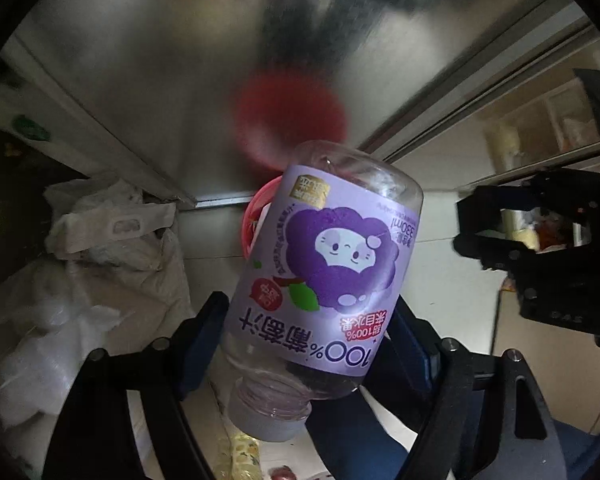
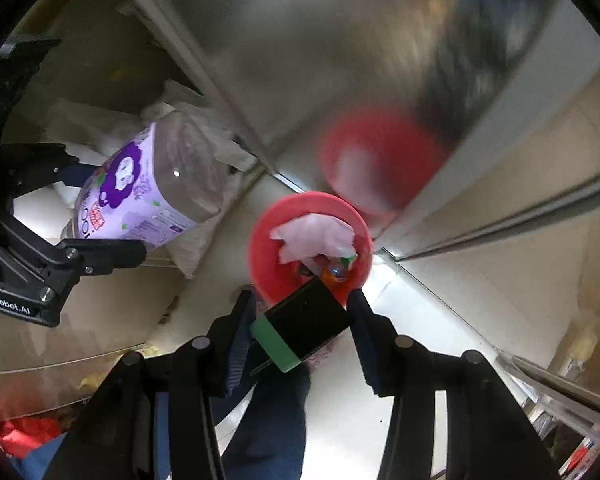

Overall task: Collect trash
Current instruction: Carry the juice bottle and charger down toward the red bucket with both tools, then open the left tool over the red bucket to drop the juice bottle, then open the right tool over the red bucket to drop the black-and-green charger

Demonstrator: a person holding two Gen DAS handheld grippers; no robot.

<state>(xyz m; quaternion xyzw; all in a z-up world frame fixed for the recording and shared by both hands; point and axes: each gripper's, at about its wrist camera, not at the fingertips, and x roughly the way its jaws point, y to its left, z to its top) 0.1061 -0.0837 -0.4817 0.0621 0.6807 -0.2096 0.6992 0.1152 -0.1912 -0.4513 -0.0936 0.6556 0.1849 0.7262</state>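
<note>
— Why is the left gripper (image 1: 308, 344) carrying that juice bottle (image 1: 320, 264) upside down?

— It's clamped across the label, cap toward the lower middle of the left wrist view. The bottle looks empty, so nothing spills; I'd guess it's simply how it was picked up.

— And the right gripper (image 2: 300, 332)?

— Its pads pinch a small black box with a green end (image 2: 296, 330), low in the centre of the right wrist view, held almost straight above the red bin (image 2: 262, 240).

— So the bin is the target?

— It seems so. It stands on the pale floor just beside the steel cabinet front (image 2: 300, 60), which mirrors it as a red blur. A crumpled tissue (image 2: 312, 234) and an orange scrap already lie inside.

— The white bags (image 1: 112, 232) at the left?

— Slumped against the cabinet, apart from the bin.
</note>
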